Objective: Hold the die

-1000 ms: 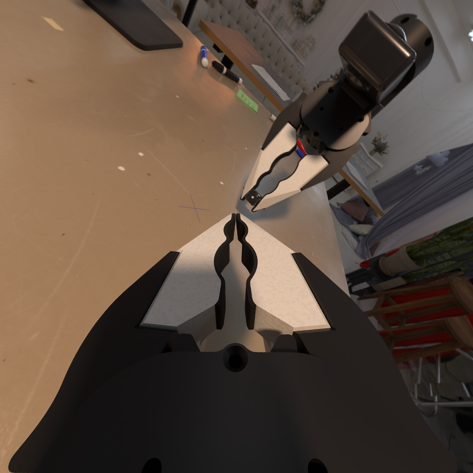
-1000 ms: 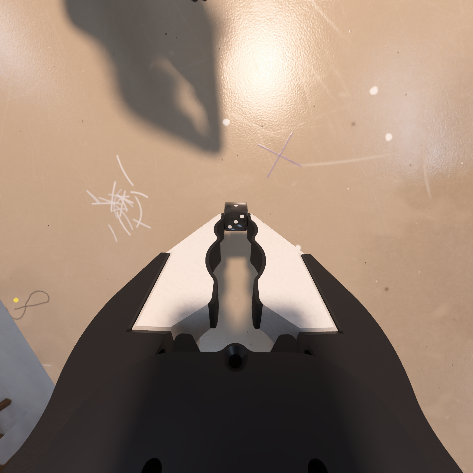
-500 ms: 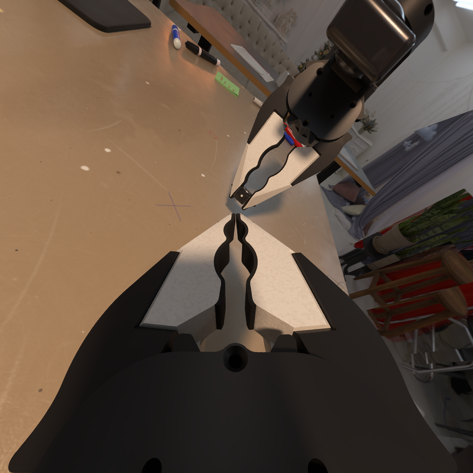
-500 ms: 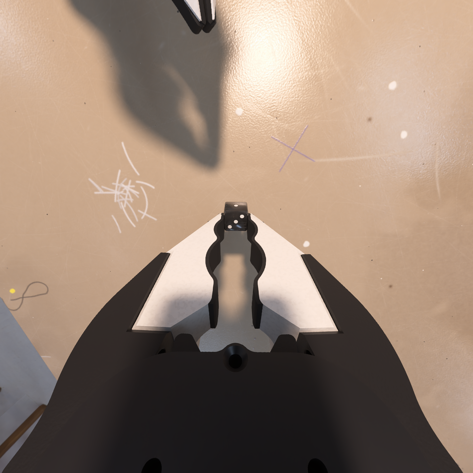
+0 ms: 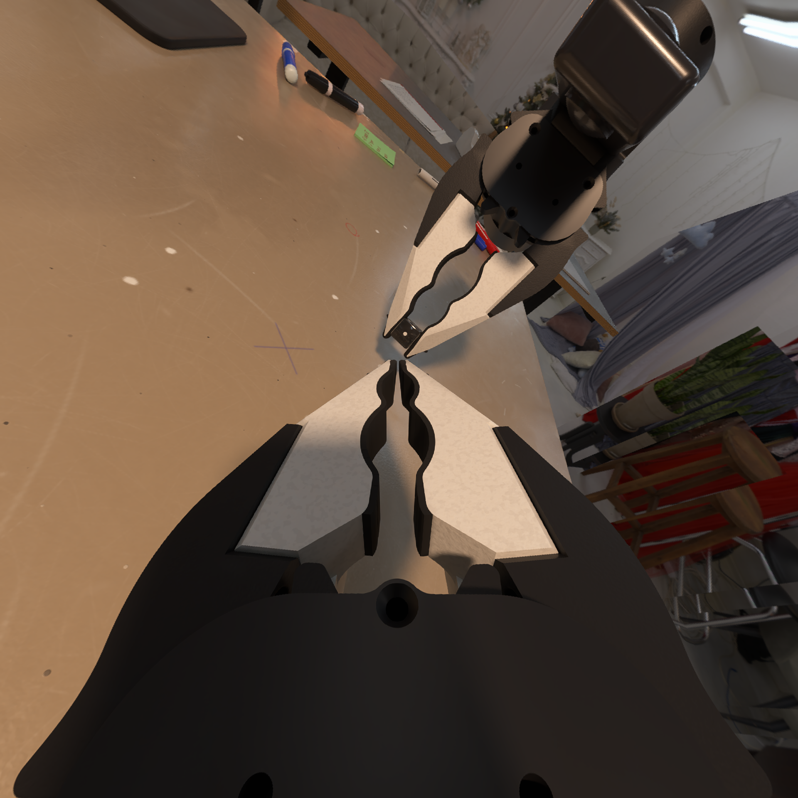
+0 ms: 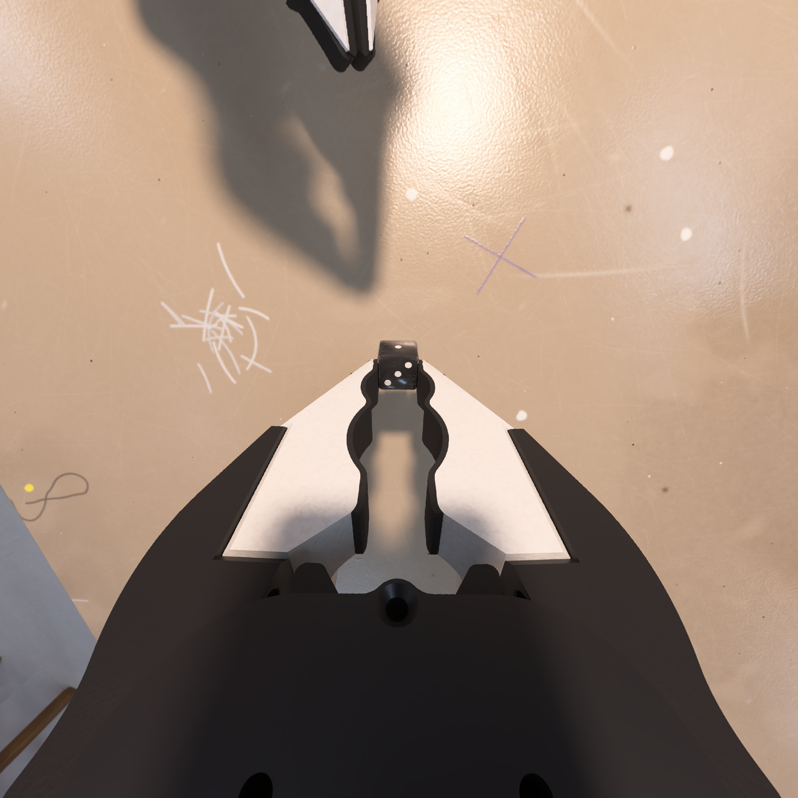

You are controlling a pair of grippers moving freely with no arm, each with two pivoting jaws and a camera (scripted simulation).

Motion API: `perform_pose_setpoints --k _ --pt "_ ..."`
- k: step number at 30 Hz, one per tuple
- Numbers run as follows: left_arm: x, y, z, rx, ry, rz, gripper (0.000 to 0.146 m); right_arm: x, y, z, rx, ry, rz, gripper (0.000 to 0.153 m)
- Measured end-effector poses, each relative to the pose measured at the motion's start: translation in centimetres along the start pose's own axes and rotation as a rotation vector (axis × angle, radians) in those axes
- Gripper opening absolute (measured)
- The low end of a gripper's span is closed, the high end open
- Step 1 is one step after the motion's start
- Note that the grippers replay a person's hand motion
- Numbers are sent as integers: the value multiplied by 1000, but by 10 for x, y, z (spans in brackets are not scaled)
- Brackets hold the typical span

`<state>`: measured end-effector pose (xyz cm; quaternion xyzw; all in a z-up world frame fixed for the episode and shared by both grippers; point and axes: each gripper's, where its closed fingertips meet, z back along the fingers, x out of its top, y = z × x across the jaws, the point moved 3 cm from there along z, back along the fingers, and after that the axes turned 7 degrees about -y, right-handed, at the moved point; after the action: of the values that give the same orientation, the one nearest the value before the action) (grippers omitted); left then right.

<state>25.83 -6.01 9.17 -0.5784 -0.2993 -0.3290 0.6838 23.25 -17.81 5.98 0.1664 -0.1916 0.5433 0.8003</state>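
Note:
A small black die [image 6: 397, 365] with white pips sits pinched between the tips of my right gripper [image 6: 397, 367], held above the tan table. In the left wrist view the die [image 5: 406, 334] shows at the tips of the right gripper [image 5: 403, 341], which points down toward the table. My left gripper [image 5: 397, 363] is shut and empty, its tips just below and close to the die. In the right wrist view the left gripper's tips [image 6: 352, 64] show at the top edge.
The tan table [image 5: 151, 302] bears scratches, white specks and a purple cross [image 5: 285, 347]. At the far edge lie a blue marker [image 5: 288, 60], a black marker [image 5: 332, 93], a green card [image 5: 375, 145] and a dark pad [image 5: 181, 21]. The table's right edge drops to a cluttered room.
The left gripper has moved closer to the right gripper and the die; its tips have come further into the right wrist view. The die stays gripped.

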Motion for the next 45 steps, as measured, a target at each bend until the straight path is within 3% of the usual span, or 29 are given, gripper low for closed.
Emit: perform_pose_setpoints --k 26,45 --pt "-8 4 -4 19 54 32 7 1 1 8 -11 -23 3 16" --pt "-11 4 -6 12 63 47 3 -2 1 8 -17 -2 8 16"
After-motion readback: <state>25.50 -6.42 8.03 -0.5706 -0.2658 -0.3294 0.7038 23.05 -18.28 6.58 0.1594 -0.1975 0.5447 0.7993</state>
